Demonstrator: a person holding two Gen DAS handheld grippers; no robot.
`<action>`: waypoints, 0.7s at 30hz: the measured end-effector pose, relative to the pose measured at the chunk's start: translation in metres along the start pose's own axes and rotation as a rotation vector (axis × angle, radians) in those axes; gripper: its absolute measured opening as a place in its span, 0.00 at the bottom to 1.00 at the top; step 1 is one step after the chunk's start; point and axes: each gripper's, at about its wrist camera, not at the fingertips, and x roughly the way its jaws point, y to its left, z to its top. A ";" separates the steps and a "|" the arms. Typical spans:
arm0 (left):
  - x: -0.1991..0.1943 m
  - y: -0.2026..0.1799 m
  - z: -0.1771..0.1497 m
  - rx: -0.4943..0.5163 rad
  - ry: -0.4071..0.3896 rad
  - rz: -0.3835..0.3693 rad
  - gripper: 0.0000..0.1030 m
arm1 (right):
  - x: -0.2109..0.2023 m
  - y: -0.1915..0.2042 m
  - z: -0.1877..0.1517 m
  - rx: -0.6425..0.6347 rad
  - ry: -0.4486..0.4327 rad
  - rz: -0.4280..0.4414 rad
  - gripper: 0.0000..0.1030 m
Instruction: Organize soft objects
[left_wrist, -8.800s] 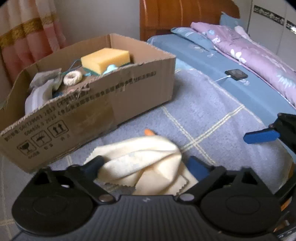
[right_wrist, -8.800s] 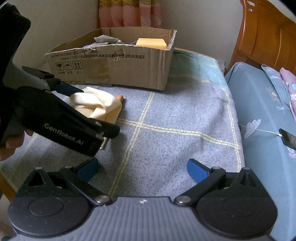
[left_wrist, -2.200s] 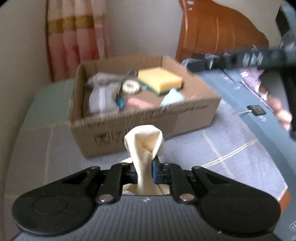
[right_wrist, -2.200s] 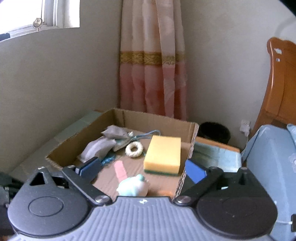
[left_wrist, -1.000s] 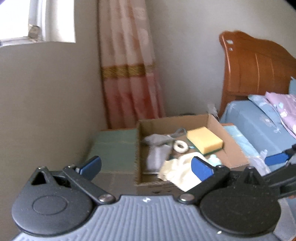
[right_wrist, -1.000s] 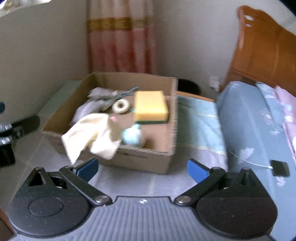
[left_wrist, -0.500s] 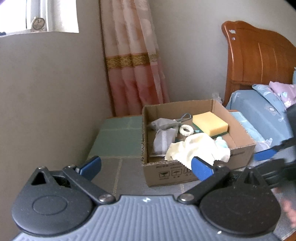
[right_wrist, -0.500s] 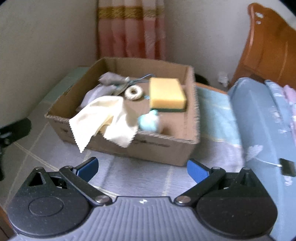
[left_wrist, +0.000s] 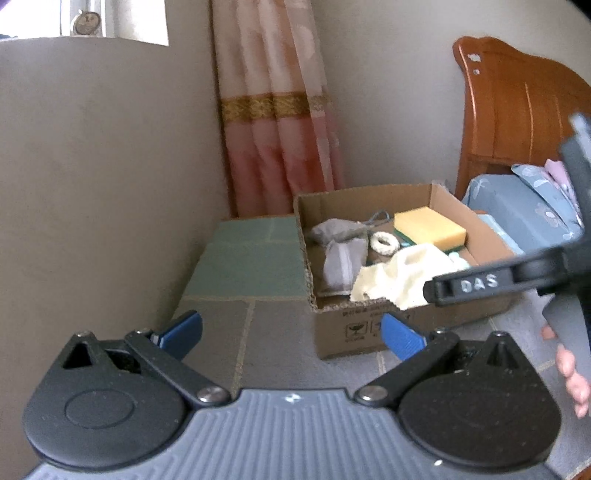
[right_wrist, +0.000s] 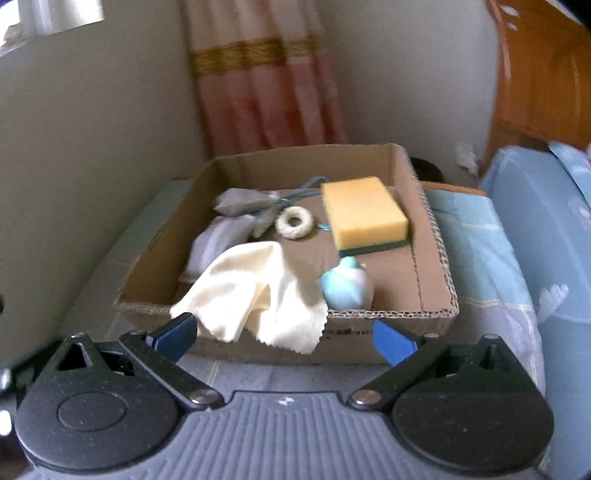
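a plain beige wall (left_wrist: 110, 184) meets a paler one at a corner, where a pink curtain (left_wrist: 277, 129) with a gold band hangs. a bright window (left_wrist: 85, 18) sits high on the left. a brown wooden headboard (left_wrist: 517, 118) stands to the right above blue floral bedding (left_wrist: 524, 214). a grey and green checked blanket (left_wrist: 251, 258) covers the bed in front.

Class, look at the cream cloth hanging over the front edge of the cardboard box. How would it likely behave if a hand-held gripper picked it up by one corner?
The cream cloth would probably go limp and dangle: it already drapes in soft folds over the cardboard box wall. It looks thin, so likely light. Its overhang might drag on the wall.
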 end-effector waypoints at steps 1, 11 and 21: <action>0.000 0.000 -0.001 0.002 0.001 -0.006 0.99 | 0.003 0.002 0.002 0.002 0.021 -0.039 1.00; 0.008 0.014 -0.003 -0.058 0.012 -0.013 0.99 | -0.017 0.020 -0.001 -0.178 -0.088 0.057 0.90; 0.016 0.018 -0.010 -0.055 0.041 -0.015 0.99 | 0.037 0.019 0.025 -0.200 0.053 0.078 0.09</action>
